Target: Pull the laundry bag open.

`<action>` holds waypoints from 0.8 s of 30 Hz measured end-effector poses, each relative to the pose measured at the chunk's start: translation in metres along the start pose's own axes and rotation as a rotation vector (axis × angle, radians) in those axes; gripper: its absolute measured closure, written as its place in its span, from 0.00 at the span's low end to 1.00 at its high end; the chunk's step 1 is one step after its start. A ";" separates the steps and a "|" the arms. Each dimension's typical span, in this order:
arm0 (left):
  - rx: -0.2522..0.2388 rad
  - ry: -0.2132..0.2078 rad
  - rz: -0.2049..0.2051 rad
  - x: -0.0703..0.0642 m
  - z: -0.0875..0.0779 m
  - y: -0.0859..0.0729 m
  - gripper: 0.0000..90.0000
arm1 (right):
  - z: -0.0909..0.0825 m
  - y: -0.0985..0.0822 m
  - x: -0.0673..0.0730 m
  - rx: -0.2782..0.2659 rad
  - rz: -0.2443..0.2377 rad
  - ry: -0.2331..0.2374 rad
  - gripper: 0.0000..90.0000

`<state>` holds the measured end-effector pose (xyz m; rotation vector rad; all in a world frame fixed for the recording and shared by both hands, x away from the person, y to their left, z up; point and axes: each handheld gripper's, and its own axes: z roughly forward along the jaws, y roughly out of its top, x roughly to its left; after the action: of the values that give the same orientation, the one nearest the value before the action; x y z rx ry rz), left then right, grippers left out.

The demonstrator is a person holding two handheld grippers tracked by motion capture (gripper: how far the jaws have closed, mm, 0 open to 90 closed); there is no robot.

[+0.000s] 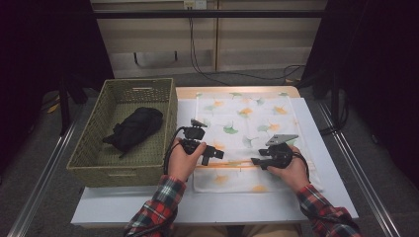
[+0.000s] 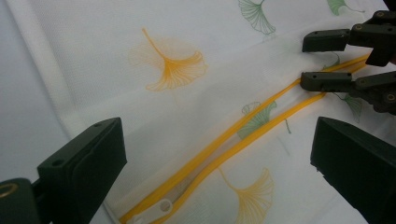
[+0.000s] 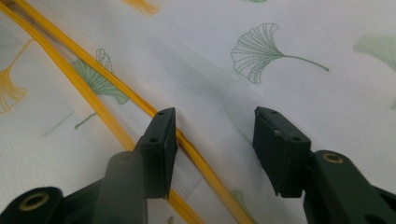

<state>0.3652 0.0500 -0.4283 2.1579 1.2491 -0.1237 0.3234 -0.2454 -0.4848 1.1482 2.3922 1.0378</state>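
White mesh printed with ginkgo leaves lies flat on the tabletop (image 1: 316,197) under both my hands: a zippered laundry bag (image 1: 247,123) whose yellow zipper (image 2: 243,140) runs between my two sets of jaws. To my far left a woven basket (image 1: 89,153) holds a black bundle (image 1: 134,129), which I judge is what should go into the bag, so the job looks barely begun: the garment is untouched and the bag is not yet held open. My left gripper (image 1: 213,154) hovers with its jaws spread wide and nothing between them but cloth below; the white zipper pull (image 2: 152,210) sits just under and between them, near the left-hand jaw, and the two yellow tapes already stand slightly apart from there onward, so the zipper seems at least partly undone. My right gripper (image 3: 212,149) has its jaws half spread, astride the cloth just beside the zipper, one jaw resting on the yellow tape and the other on plain mesh; I cannot tell that they pinch any fabric yet. What is left, I think, is to grasp both lips, part them, and fetch the bundle. The high view gives the basket and my sleeves; the left gripper view alone reveals the pull and the gap; the right gripper view shows the slight ridge of cloth between its jaws.
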 end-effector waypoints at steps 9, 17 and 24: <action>-0.005 -0.005 -0.002 0.000 -0.001 0.001 0.03 | 0.002 0.003 -0.002 0.000 -0.004 -0.004 0.73; -0.013 -0.019 0.008 0.000 -0.002 0.002 0.03 | 0.003 0.006 -0.006 0.006 0.012 0.005 0.86; -0.012 -0.022 0.006 0.001 -0.002 0.002 0.03 | 0.004 0.006 -0.010 0.001 0.004 0.029 0.96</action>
<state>0.3669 0.0515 -0.4267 2.1450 1.2278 -0.1362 0.3354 -0.2482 -0.4838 1.1470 2.4137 1.0613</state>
